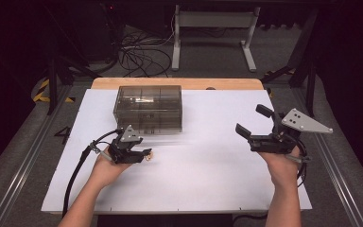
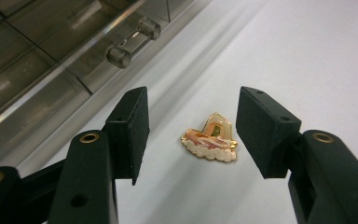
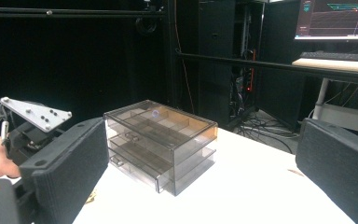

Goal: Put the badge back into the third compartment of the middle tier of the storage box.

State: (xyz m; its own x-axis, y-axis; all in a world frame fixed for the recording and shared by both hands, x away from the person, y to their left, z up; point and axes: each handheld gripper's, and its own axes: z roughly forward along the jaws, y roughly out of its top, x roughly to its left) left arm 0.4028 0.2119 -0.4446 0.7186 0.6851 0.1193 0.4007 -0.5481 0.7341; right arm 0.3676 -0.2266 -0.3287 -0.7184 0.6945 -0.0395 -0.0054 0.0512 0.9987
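A small gold pin [image 2: 210, 137] with a pink and white lower edge lies flat on the white table sheet [image 1: 208, 170]. My left gripper [image 2: 191, 116] hangs low over it with a jaw on each side, open, and neither pad touches the pin. In the high view the left gripper [image 1: 142, 153] sits just in front of a smoky clear drawer box [image 1: 149, 109]. My right gripper [image 1: 254, 120] is held up at the right of the table, open wide and empty.
The drawer box [image 3: 161, 142] has three tiers, all closed; a clear bar handle [image 2: 133, 44] is close behind the pin. The left gripper's grey plate [image 3: 35, 113] appears beside the box. A white table frame [image 1: 212, 28] and cables [image 1: 142, 52] lie on the floor beyond.
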